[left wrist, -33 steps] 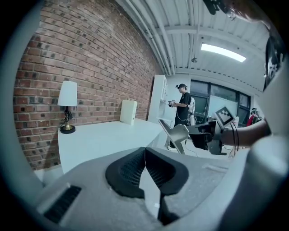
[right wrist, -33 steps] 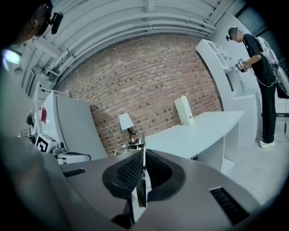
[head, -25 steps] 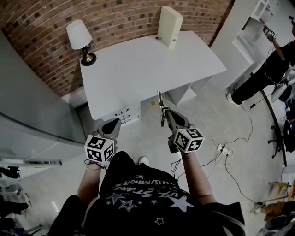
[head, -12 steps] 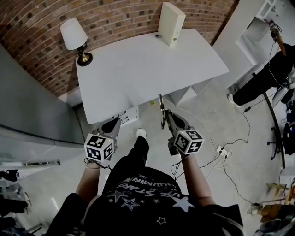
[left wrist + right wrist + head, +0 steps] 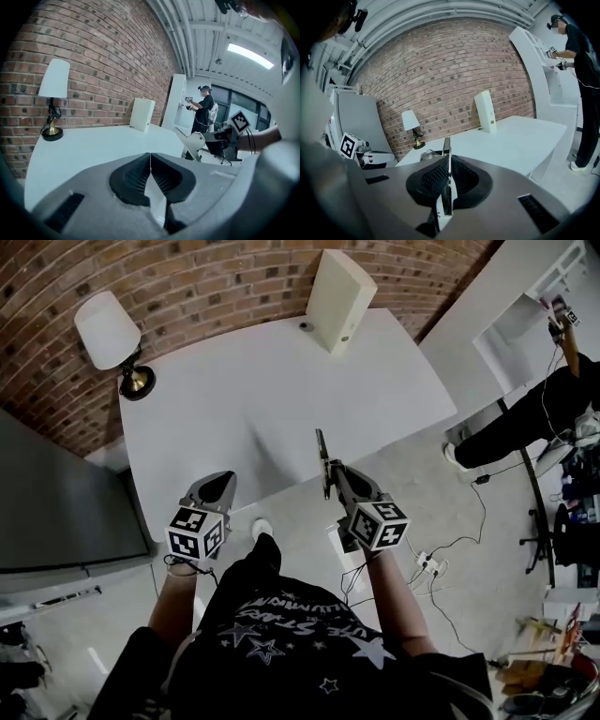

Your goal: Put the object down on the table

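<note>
My right gripper [image 5: 331, 476] is shut on a thin flat object [image 5: 323, 461], dark and shiny, held upright on its edge. In the head view it hangs just over the front edge of the white table [image 5: 253, 381]. The right gripper view shows the object [image 5: 448, 180] edge-on, pinched between the ribbed pads and sticking up past the fingertips. My left gripper [image 5: 214, 489] is shut with nothing in it, level with the table's front edge at the left. Its pads [image 5: 136, 176] meet along a closed seam.
A white-shaded lamp [image 5: 111, 334] with a brass base stands at the table's back left. An upright cream box [image 5: 339, 298] stands at the back middle. A person in black [image 5: 525, 418] stands by white shelves on the right. Cables and a power strip [image 5: 427, 563] lie on the floor.
The view has closed in on the table. Both grippers, which hung over the floor short of it, now reach its front edge. The right grip on the flat object is unchanged.
</note>
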The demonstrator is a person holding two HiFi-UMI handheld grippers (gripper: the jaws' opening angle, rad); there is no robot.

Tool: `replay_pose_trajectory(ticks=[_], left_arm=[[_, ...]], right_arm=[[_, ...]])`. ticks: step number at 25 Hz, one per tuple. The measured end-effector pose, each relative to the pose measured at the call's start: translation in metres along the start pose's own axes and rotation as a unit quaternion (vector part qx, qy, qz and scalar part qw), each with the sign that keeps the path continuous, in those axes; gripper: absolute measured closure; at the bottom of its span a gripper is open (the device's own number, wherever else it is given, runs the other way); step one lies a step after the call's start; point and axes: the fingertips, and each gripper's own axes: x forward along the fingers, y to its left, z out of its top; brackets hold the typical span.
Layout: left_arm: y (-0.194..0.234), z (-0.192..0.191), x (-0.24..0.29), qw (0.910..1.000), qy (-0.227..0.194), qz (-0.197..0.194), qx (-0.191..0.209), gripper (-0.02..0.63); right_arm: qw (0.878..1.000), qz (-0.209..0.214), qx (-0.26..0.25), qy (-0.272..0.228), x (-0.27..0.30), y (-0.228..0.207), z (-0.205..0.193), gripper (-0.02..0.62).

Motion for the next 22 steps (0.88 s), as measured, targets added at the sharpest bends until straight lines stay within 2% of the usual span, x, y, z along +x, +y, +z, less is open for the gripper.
replay_pose_trajectory(ticks=[6, 13, 17, 19, 22], left_arm=[[0.049, 0.034, 0.046, 0.9999, -0.003, 0.012, -0.012, 0.584], [0.103, 0.043, 0.072, 0.9982, -0.004, 0.036, -0.047, 0.584], [0.118, 0.040, 0.084, 0.9974, 0.000, 0.039, -0.060, 0.584], [0.121, 0.042, 0.089, 0.9977, 0.004, 0.037, -0.057, 0.584], [0.123, 0.048, 0.094, 0.9981, 0.003, 0.036, -0.049, 0.584]], right_arm=[[1.000, 0.012, -0.021, 0.015, 0.077, -0.021, 0.046, 0.588], [0.996, 0.026, -0.059, 0.054, 0.147, -0.028, 0.070, 0.589], [0.990, 0.015, -0.118, 0.076, 0.174, -0.033, 0.075, 0.588], [0.984, 0.011, -0.155, 0.087, 0.184, -0.036, 0.077, 0.588], [0.979, 0.015, -0.181, 0.092, 0.197, -0.038, 0.084, 0.588]])
